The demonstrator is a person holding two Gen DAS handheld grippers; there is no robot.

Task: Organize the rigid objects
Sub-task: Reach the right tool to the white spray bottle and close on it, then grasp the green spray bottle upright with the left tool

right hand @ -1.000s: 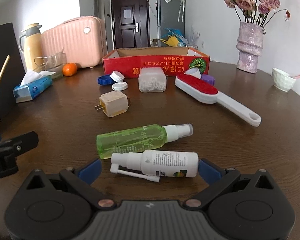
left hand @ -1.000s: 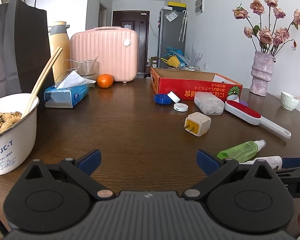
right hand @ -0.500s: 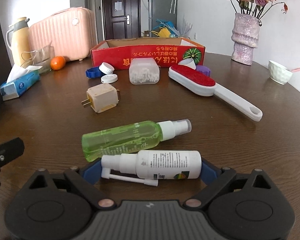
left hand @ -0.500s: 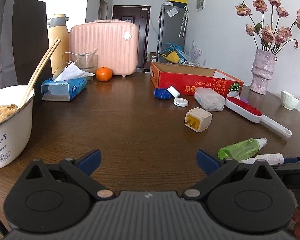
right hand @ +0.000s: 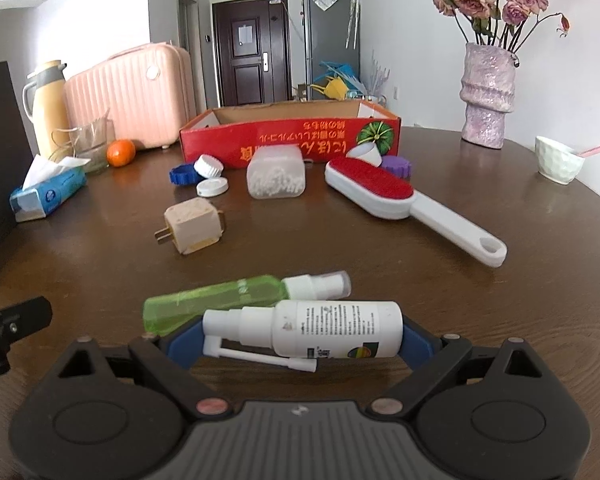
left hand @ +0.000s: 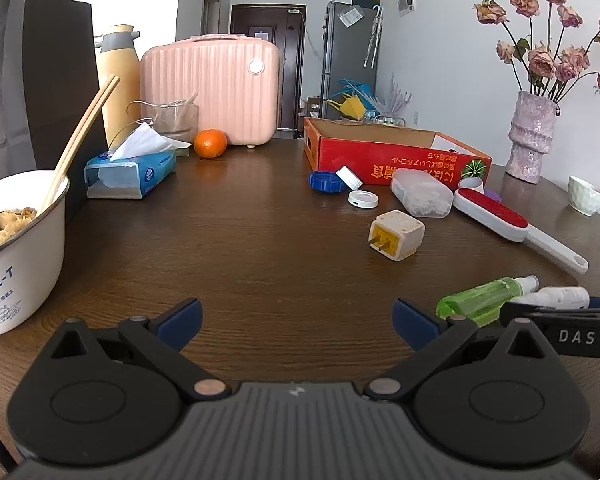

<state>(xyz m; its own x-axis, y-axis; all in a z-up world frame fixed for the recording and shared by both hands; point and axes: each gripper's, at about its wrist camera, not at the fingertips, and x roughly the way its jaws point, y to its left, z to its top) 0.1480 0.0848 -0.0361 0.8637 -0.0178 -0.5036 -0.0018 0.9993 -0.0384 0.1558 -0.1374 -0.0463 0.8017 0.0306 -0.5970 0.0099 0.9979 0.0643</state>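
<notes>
A white spray bottle (right hand: 332, 328) lies crosswise on the dark table between the blue pads of my right gripper (right hand: 296, 340), and the pads touch its two ends. A green spray bottle (right hand: 220, 300) lies just beyond, touching it. Further off are a beige plug adapter (right hand: 194, 226), a red-and-white lint brush (right hand: 380, 192), a clear tub of white beads (right hand: 276, 176), loose bottle caps (right hand: 210, 172) and an open red cardboard box (right hand: 292, 140). My left gripper (left hand: 296, 316) hovers open and empty over bare table, left of both bottles (left hand: 480, 292).
A white bowl of noodles with chopsticks (left hand: 20, 248) stands close on the left, before a black bag (left hand: 32, 80). A tissue box (left hand: 132, 172), an orange (left hand: 210, 143) and a pink case (left hand: 212, 88) stand at the back. A vase (right hand: 488, 96) and small cup (right hand: 558, 162) stand right.
My right gripper has slid forward around the white spray bottle and its jaws have narrowed onto the bottle's ends. The left gripper has stayed put.
</notes>
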